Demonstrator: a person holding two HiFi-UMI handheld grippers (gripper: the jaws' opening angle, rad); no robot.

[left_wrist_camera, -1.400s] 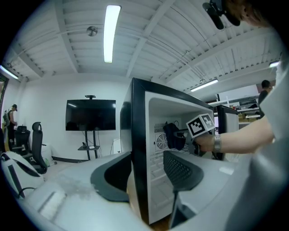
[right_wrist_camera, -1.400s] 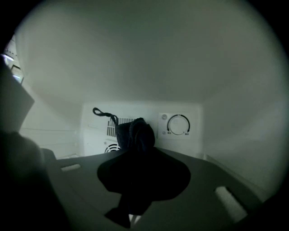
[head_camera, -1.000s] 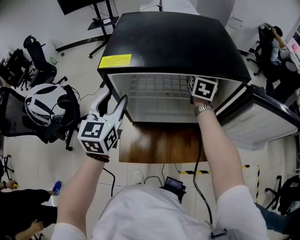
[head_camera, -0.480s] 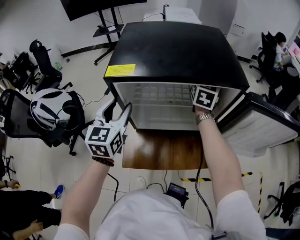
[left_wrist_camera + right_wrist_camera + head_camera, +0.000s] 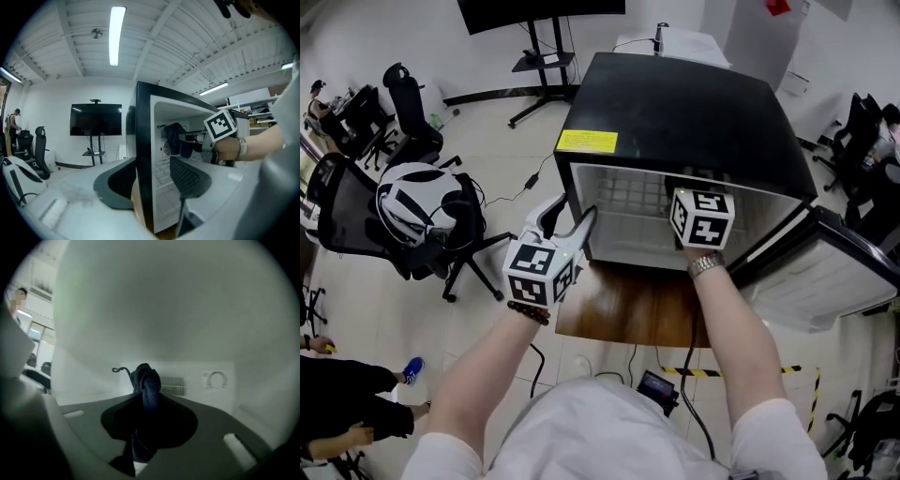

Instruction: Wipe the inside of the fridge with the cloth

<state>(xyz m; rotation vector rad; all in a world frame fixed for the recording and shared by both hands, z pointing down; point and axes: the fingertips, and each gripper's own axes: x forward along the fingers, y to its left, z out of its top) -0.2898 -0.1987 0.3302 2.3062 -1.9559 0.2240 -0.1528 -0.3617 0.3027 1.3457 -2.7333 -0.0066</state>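
dark cloth | pinched in right gripper | inside fridge | left gripper jaws apart

The left tool fills the bottom of the frame with its two jaws apart. The black front edge of the fridge stands upright in the gap between them; contact cannot be told. At centre right, inside the white cabinet, the right tool grips a dark cloth. A television hangs at centre left, and a ceiling light runs above it.
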